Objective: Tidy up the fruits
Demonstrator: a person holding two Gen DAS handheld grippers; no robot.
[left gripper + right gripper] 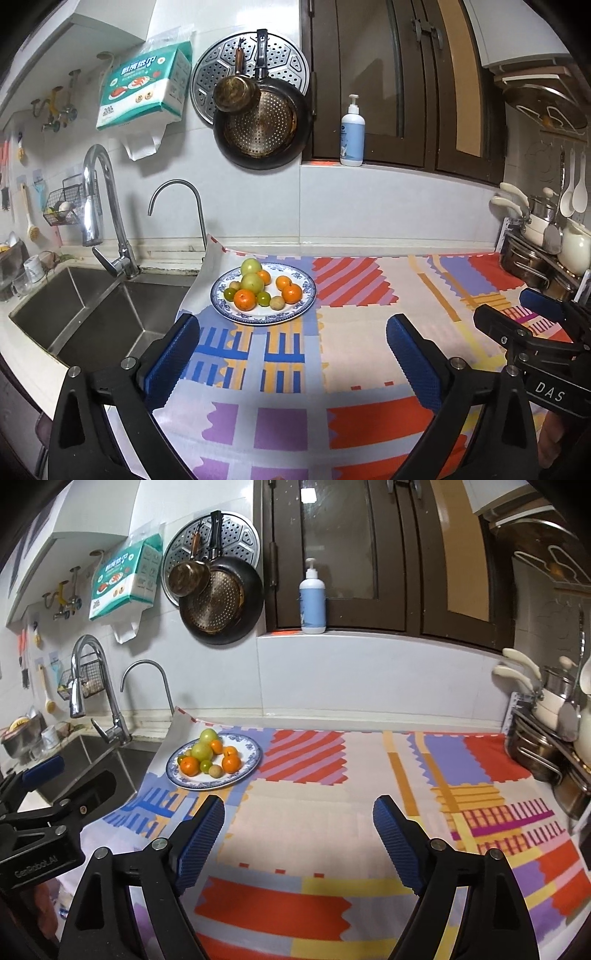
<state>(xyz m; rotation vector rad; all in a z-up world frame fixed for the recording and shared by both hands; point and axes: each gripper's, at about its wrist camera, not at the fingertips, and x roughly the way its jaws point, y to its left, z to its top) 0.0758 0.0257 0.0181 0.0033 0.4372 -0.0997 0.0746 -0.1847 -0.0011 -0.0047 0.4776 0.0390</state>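
Note:
A blue-and-white plate point(306, 295) sits on the patterned cloth next to the sink; it also shows in the right wrist view point(251, 758). It holds several fruits: oranges point(245, 299), two large green fruits point(252, 282), small green ones point(263, 298) and a brownish one point(277, 303). My left gripper point(293, 354) is open and empty, a short way in front of the plate. My right gripper point(299, 830) is open and empty, to the right of the plate and nearer. Each gripper shows at the edge of the other's view.
A steel sink point(85, 310) with two taps point(107, 206) lies left of the plate. Pans point(262, 125) hang on the wall. A pump bottle point(352, 134) stands on the window ledge. A rack of pots point(543, 251) stands at the right. The patterned cloth point(369, 350) covers the counter.

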